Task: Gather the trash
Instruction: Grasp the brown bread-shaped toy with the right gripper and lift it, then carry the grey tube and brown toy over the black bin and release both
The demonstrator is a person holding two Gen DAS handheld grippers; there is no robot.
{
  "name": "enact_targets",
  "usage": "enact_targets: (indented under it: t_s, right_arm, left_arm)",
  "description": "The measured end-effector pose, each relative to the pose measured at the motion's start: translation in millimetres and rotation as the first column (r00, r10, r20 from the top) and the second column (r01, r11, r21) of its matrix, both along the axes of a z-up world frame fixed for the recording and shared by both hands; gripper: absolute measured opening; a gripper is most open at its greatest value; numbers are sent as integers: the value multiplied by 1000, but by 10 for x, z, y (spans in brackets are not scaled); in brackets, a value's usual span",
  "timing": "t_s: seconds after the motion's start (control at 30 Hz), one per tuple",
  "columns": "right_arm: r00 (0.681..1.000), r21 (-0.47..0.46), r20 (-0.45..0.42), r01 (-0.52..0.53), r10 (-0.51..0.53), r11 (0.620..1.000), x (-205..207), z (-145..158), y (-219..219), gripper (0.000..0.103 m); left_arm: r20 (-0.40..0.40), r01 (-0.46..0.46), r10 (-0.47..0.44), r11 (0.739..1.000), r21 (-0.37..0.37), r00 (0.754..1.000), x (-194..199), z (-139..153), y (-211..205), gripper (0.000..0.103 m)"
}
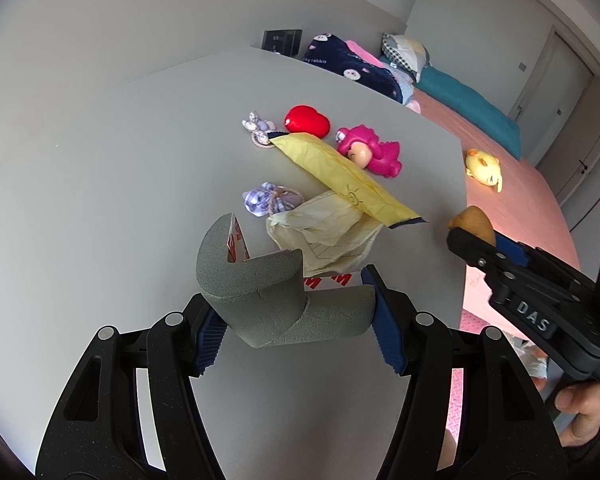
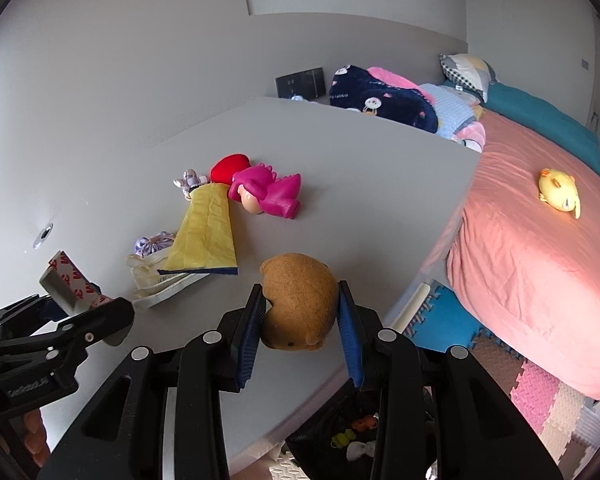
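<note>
My right claw [image 2: 302,316] is pinching the brown plush toy [image 2: 298,304], lifted just off the bench [image 2: 360,184] edge. The black bin [image 2: 336,436] sits straight below it on the floor. My left claw [image 1: 298,320] grips the grey foam strip [image 1: 268,300], further from that bin.

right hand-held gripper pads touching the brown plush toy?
Touching. The right wrist view shows both blue pads of the right hand-held gripper pressed against the sides of the brown plush toy.
</note>
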State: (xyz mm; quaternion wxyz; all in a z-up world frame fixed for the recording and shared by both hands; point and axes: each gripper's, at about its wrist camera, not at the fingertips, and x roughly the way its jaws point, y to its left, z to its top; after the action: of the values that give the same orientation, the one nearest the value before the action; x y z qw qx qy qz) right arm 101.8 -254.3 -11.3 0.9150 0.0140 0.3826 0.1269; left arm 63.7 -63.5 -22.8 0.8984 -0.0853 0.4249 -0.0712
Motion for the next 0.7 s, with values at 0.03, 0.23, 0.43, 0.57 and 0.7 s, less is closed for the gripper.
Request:
enact_targets:
  t_s: [0.03, 0.23, 0.43, 0.57, 0.7]
  right_arm:
    - [1000, 3, 2, 3, -3, 1000, -23, 16, -19, 37]
    - [1000, 11, 22, 20, -20, 1000, -191, 112, -126, 37]
    - [999, 22, 38, 28, -28, 999, -331, 195, -229, 37]
    - [998, 34, 51, 34, -36, 999, -421, 260, -300, 37]
    - [997, 43, 62, 42, -45, 998, -536, 309, -378, 37]
  left_arm:
    - [2, 2, -2, 1000, 2, 1000, -11, 7, -10, 61]
    - [11, 25, -25, 1000, 8, 1000, -73, 54, -70, 61]
    - [14, 48, -48, 999, 20, 999, -150, 96, -139, 61]
    - [18, 60, -60, 998, 25, 998, -208, 123, -186, 61]
    - [26, 75, -76, 997, 31, 997, -282, 167, -261, 61]
